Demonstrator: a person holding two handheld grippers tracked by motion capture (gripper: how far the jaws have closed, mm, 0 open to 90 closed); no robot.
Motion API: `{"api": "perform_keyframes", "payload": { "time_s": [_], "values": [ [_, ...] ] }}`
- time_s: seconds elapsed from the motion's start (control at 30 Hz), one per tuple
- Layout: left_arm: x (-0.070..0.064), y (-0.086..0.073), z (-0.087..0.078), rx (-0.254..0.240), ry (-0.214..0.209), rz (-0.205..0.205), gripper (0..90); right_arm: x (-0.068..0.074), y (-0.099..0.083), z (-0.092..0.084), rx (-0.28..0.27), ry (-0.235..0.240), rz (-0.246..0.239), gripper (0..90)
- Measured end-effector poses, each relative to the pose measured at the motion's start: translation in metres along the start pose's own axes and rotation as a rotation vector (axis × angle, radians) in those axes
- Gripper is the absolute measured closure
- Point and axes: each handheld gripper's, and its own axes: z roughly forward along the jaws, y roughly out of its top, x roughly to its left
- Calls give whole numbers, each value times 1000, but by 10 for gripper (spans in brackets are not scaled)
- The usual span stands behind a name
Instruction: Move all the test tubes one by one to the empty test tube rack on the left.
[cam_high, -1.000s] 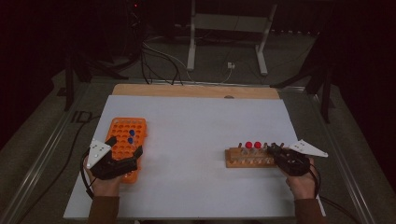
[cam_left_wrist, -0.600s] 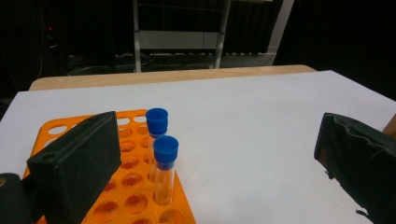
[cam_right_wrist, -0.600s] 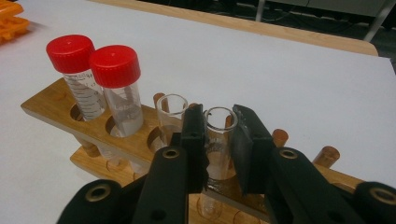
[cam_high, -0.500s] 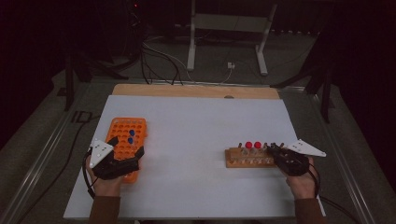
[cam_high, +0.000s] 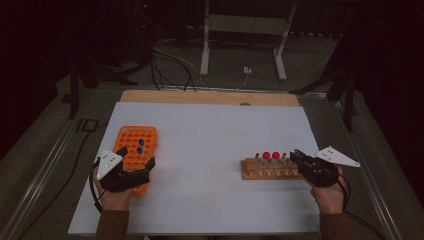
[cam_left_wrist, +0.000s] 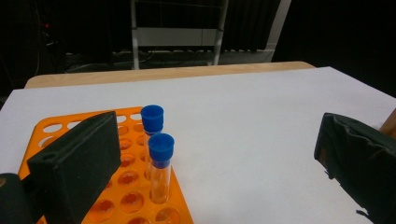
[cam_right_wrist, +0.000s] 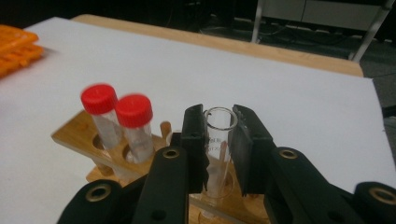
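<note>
Right gripper view: jaws clamped on an uncapped tube (cam_right_wrist: 218, 140) bearing unreadable print; left gripper's (cam_left_wrist: 210, 163) jaws apart.

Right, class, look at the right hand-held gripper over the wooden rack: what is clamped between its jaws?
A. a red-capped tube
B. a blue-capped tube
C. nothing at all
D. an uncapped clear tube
D: in the right gripper view the right hand-held gripper has both black pads pressed on an uncapped clear tube standing in the wooden rack, beside the two red-capped tubes.
</note>
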Motion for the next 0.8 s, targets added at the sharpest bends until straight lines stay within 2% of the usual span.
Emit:
{"api": "perform_keyframes", "payload": {
  "time_s": [0.13, 0.3, 0.5, 0.6, 0.8],
  "values": [
    [-1, 0, 0, 0, -3, 1, 13, 1, 7, -8, -28, -6, 7, 761],
    [-2, 0, 1, 4, -6, 2, 13, 3, 20, -22, -62, -9, -7, 761],
    [-5, 1, 0, 0, -10, -4, 13, 12, 33, -36, -94, 43, -21, 761],
    [-9, 2, 3, 5, -14, 4, 14, 19, 36, -35, -86, 72, -41, 761],
    [-25, 5, 11, 19, -63, 24, 14, 35, 39, -28, -69, 137, -58, 760]
  ]
}}
